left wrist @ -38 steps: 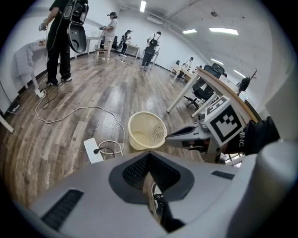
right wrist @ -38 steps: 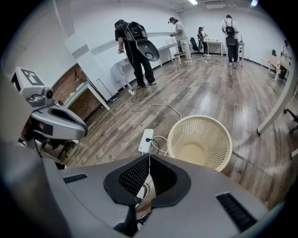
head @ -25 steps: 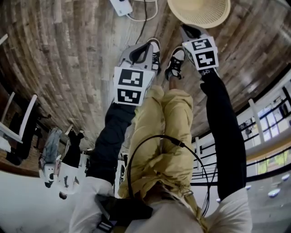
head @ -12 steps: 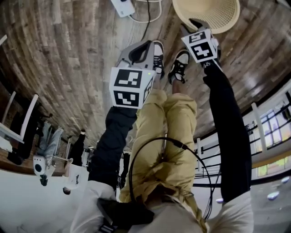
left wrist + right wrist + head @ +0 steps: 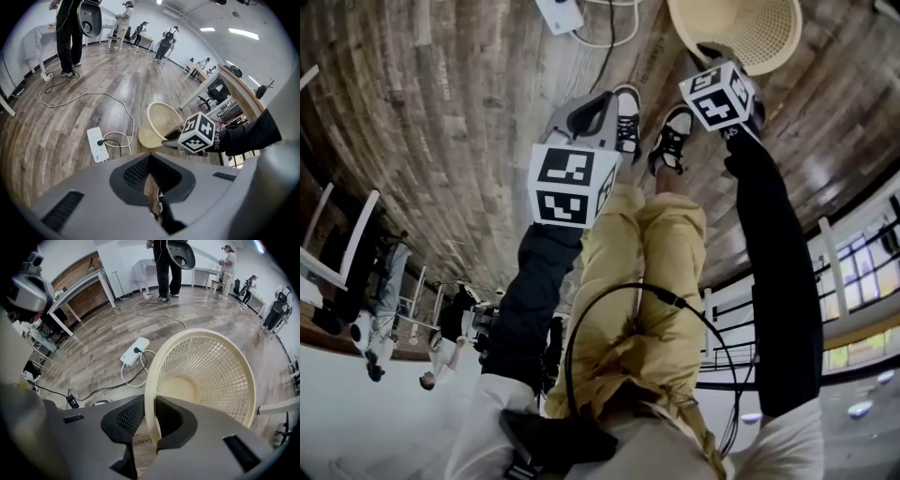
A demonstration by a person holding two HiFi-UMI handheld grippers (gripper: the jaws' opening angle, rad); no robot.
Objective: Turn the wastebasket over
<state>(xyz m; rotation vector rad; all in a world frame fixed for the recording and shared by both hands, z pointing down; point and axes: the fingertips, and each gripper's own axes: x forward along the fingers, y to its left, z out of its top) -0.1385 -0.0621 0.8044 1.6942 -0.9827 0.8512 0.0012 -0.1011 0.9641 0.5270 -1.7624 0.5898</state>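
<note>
The cream mesh wastebasket [image 5: 741, 28] stands upright on the wood floor, mouth up; it also shows as the wastebasket [image 5: 159, 124] and the wastebasket [image 5: 206, 376]. My right gripper [image 5: 712, 52] reaches down onto its near rim. In the right gripper view, the right gripper [image 5: 151, 423] has the rim between its pads; its jaws have just been closing, and both pads now press on the rim. My left gripper [image 5: 591, 108] hangs over the floor by the person's shoes, away from the basket. In its own view, the left gripper [image 5: 152, 197] shows a narrow gap with nothing in it.
A white power strip [image 5: 555, 13] with a looped cable lies on the floor left of the basket, seen again as the power strip [image 5: 134, 351]. The person's shoes [image 5: 670, 141] stand just in front of the basket. People and desks are farther off across the room.
My right gripper has dropped onto the basket's rim and rolled a little. The left gripper has stayed almost in place.
</note>
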